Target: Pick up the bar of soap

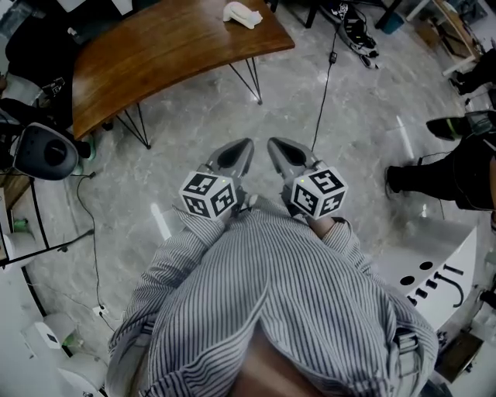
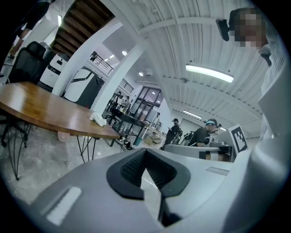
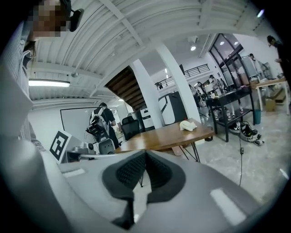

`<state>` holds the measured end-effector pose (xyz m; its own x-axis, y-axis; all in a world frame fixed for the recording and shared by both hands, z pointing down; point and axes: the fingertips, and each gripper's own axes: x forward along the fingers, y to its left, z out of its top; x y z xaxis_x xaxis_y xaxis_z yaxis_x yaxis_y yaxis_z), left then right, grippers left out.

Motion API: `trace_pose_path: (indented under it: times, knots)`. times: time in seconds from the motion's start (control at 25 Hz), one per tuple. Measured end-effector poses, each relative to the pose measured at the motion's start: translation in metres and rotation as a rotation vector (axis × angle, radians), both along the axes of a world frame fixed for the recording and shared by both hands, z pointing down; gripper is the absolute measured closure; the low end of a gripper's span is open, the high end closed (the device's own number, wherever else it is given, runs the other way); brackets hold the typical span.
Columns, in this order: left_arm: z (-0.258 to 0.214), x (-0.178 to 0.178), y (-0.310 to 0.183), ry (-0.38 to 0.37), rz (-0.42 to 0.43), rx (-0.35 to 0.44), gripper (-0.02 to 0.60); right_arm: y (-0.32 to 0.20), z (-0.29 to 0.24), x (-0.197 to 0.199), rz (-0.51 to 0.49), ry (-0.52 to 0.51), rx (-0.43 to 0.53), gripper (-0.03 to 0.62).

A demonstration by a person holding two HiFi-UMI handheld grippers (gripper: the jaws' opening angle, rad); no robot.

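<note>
Down in front of the person's striped shirt [image 1: 271, 295], the left tool [image 1: 244, 147] and the right tool [image 1: 276, 147] are hanging side by side over the gray floor [image 1: 194, 124]. They are sitting near each other but are not touching. Each one is carrying its cube with black and white squares. Both are pointing away from the person, toward the brown wooden surface [image 1: 170, 54].

The left tool's jaws are pressing together at the tips, and nothing is sitting between them. The right tool's jaws are pressing together the same way, with nothing between them either. Neither tool is holding anything.

A small white lump [image 1: 242, 14] is lying on top of the surface, close to the end on the person's right. It is looking bumpy, and it is too small to tell if it is the bar of soap. It is lying well apart from both tools. Nothing else is showing on the brown top around it. The surface is standing on thin black legs.

A thin black cable [image 1: 325, 93] is running across the floor just to the right of the surface. Dark shoes [image 1: 358, 31] are lying near the cable's far end. Another person in dark clothes [image 1: 457, 167] is showing at the right edge of the head view.
</note>
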<state>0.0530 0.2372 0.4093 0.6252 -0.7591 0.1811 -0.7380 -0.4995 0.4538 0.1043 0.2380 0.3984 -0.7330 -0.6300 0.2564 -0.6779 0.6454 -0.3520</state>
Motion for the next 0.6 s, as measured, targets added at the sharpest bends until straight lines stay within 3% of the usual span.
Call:
trace_pose_path:
  times: [0.32,0.6]
  knots:
    - [-0.001,0.021,-0.025,0.038,0.007,0.004,0.580,-0.033,0.002,0.024,0.020,-0.002,-0.006,0.592]
    - [0.007,0.024,-0.058,0.082,-0.007,-0.025,0.580,-0.059,0.019,0.022,-0.028,0.015,-0.045,0.592]
